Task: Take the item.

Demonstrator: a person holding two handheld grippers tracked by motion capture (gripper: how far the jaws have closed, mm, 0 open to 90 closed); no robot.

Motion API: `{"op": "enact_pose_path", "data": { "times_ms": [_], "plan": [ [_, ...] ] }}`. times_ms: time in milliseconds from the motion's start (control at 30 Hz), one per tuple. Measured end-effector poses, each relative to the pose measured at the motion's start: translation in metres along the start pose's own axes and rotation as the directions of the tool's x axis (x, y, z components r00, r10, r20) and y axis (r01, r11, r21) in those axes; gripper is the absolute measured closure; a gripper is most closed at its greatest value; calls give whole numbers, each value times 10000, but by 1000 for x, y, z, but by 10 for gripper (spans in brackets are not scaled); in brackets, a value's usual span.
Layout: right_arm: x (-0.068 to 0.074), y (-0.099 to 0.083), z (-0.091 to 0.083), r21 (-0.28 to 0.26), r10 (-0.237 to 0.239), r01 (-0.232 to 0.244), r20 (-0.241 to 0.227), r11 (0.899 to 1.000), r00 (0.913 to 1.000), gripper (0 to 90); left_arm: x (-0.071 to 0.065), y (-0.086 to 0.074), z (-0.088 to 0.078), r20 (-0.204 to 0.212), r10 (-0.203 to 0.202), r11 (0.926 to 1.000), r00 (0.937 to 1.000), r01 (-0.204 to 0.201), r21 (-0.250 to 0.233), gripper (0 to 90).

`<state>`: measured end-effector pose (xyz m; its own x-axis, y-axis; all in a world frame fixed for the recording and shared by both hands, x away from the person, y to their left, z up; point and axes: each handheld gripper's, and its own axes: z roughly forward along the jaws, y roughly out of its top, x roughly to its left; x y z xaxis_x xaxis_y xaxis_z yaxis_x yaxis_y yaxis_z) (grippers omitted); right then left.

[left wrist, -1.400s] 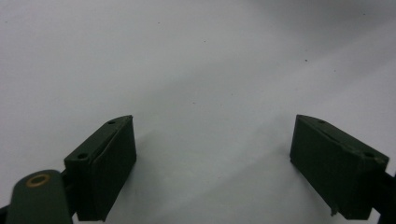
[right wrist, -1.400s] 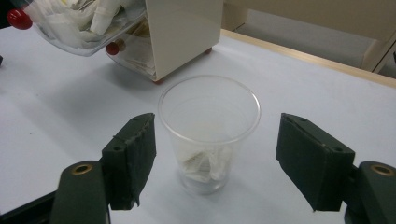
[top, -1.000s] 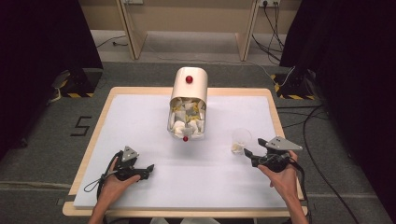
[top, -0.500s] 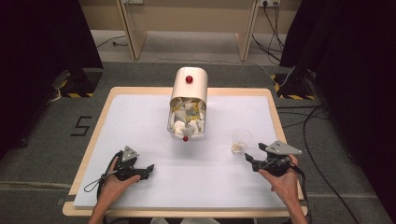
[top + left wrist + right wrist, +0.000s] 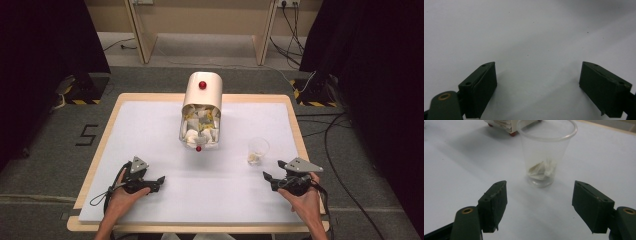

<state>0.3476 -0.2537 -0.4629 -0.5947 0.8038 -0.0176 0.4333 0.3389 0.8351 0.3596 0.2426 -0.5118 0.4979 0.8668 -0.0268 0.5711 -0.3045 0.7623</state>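
A clear plastic cup (image 5: 258,150) (image 5: 545,152) stands upright at the right of the white table top, with a small folded tea bag (image 5: 542,169) at its bottom. A cream container (image 5: 201,111) with red knobs lies mid-table, its open front packed with tea bags. My right gripper (image 5: 267,176) (image 5: 541,206) rests open just short of the cup, nothing between its jaws. At the front left my left gripper (image 5: 159,180) (image 5: 537,91) lies open over bare table top.
The white table top (image 5: 150,130) has a wooden rim. The container's corner (image 5: 506,126) shows behind the cup in the right gripper view. Cables (image 5: 345,165) lie on the floor to the right, and dark curtains hang on both sides.
My right gripper has drawn back toward the front edge, away from the cup, which stays standing. The left gripper has not moved.
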Motion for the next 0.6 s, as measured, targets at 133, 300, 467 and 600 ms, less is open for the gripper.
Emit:
{"op": "enact_pose_path", "data": {
  "times_ms": [133, 300, 467, 600],
  "plan": [
    [-1, -7, -1, 127, 93, -92, -52, 9999, 9999, 280, 0, 0, 0, 0, 0, 10000, 10000, 0, 1, 138],
    [4, -12, 0, 596, -125, 129, -66, 9981, 9999, 220, 0, 0, 0, -1, 2, 10000, 10000, -2, 2, 137],
    [7, -15, 3, 1094, -169, 166, 14, 9939, 9999, 178, 0, 0, 0, -1, 2, 10000, 10000, -2, 2, 138],
    [7, -25, 8, 1395, 164, -129, -237, 9901, 9996, 186, 0, 0, 0, -1, 3, 10000, 10000, -3, 0, 137]
  ]
}}
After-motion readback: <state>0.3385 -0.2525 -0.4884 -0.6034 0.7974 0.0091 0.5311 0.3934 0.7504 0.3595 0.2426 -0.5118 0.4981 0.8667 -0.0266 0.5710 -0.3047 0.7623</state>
